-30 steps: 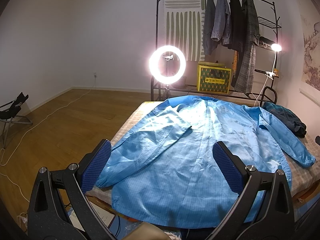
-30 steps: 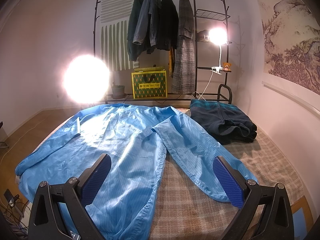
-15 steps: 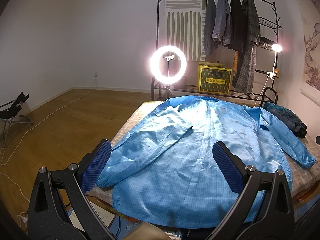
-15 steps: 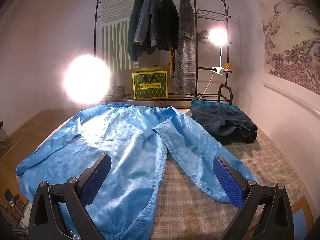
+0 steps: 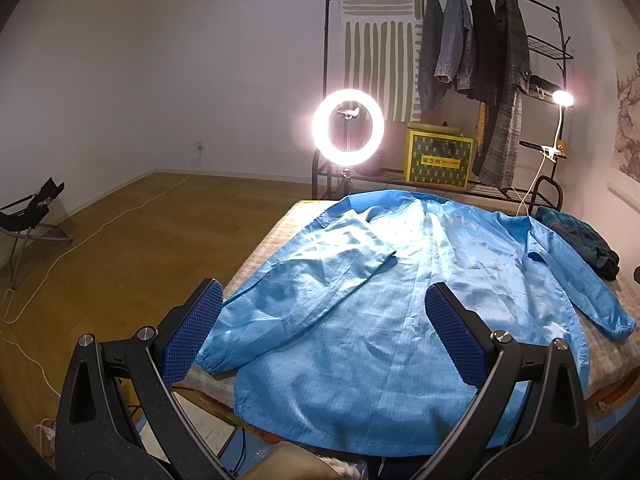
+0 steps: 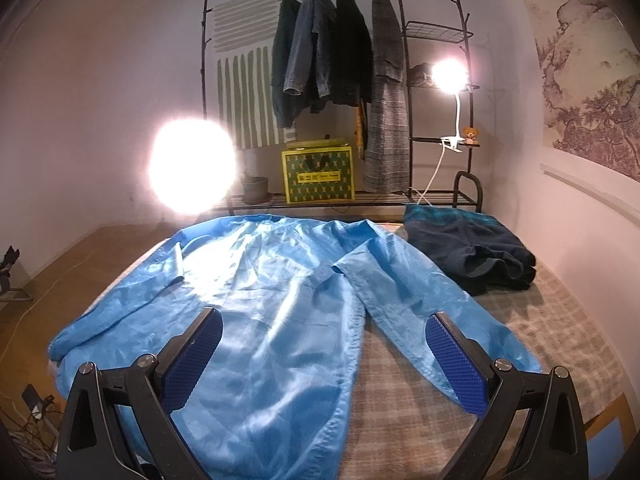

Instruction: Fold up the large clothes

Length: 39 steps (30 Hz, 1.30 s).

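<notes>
Blue coat (image 5: 400,320) and dark garment (image 6: 472,248) on bed (image 6: 560,320)

The left black two-finger gripper with blue textured pads (image 5: 326,334) is hovering with its jaws spread wide, nothing lying between them. Its left finger (image 5: 192,336) is angling up toward 1 o'clock and its right finger (image 5: 456,340) toward 11 o'clock. The right black two-finger gripper with blue textured pads (image 6: 326,364) is hanging in the same pose, jaws equally wide and gripping nothing, one pad (image 6: 194,364) sitting at 8 o'clock and the other pad (image 6: 458,364) at 4 o'clock.
</notes>
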{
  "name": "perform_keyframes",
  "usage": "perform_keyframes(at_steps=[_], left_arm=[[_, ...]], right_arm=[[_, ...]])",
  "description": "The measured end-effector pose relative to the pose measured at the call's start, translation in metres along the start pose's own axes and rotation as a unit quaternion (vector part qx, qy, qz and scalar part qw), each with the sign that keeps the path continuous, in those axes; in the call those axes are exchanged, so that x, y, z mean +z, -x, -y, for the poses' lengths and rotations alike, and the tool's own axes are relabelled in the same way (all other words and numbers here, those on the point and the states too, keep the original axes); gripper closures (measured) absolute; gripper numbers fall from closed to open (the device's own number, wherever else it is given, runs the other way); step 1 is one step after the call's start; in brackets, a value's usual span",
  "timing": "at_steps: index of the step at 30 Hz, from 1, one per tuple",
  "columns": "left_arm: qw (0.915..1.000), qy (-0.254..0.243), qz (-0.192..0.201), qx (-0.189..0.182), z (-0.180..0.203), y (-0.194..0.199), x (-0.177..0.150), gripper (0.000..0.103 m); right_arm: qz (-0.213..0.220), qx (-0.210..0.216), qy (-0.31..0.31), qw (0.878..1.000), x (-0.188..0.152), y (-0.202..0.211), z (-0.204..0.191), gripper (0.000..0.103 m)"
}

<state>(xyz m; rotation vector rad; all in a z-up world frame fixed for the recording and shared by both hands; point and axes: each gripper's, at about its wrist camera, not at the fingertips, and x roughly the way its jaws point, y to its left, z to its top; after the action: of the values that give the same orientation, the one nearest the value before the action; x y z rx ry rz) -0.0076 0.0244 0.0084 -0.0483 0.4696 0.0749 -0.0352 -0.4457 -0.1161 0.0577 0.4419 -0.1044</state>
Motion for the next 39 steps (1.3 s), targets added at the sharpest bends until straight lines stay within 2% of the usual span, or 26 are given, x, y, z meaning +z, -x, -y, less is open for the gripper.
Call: perform_keyframes(at_steps=[5, 10, 12, 16, 19, 23, 25, 28, 31, 32, 34, 39], left_arm=[[0.9999, 0.015, -0.003, -0.005, -0.010, -0.005, 0.003, 0.002], [0.9983, 0.056, -0.015, -0.008, -0.028, -0.019, 0.013, 0.020], [0.9959, 0.087, -0.021, -0.008, -0.043, -0.027, 0.019, 0.032], [0.9917, 0.122, -0.040, 0.001, -0.072, -0.050, 0.031, 0.043], [0.9899, 0.127, -0.063, 0.011, -0.095, -0.075, 0.040, 0.044], [0.9855, 0.128, -0.102, 0.043, -0.129, -0.111, 0.037, 0.045], [0.9788, 0.152, -0.132, 0.039, -0.145, -0.128, 0.028, 0.045], [0.9627, 0.198, -0.180, 0.040, -0.173, -0.160, 0.003, 0.045], [0.9402, 0.237, -0.242, 0.032, -0.191, -0.190, -0.028, 0.045], [0.9304, 0.255, -0.261, 0.031, -0.198, -0.200, -0.039, 0.045], [0.9147, 0.284, -0.286, 0.033, -0.212, -0.214, -0.058, 0.045], [0.8889, 0.324, -0.322, 0.038, -0.233, -0.236, -0.087, 0.045]], right_arm=[[0.001, 0.024, -0.003, 1.000, 0.010, -0.006, -0.018, 0.000], [-0.003, 0.076, -0.002, 0.997, 0.020, -0.015, -0.041, 0.000], [0.006, 0.101, -0.007, 0.995, 0.029, -0.021, -0.054, 0.000], [-0.002, 0.142, -0.010, 0.990, 0.051, -0.040, -0.085, 0.000], [-0.007, 0.174, -0.016, 0.984, 0.065, -0.060, -0.110, 0.005], [-0.026, 0.202, -0.005, 0.979, 0.070, -0.091, -0.144, 0.013], [-0.039, 0.214, -0.002, 0.976, 0.069, -0.106, -0.155, 0.019], [-0.059, 0.227, 0.008, 0.972, 0.064, -0.128, -0.169, 0.026], [-0.086, 0.248, -0.002, 0.965, 0.060, -0.143, -0.171, 0.027], [-0.092, 0.256, -0.011, 0.962, 0.061, -0.146, -0.169, 0.027], [-0.105, 0.271, -0.032, 0.956, 0.063, -0.154, -0.165, 0.027], [-0.127, 0.278, -0.051, 0.951, 0.058, -0.170, -0.165, 0.027]])
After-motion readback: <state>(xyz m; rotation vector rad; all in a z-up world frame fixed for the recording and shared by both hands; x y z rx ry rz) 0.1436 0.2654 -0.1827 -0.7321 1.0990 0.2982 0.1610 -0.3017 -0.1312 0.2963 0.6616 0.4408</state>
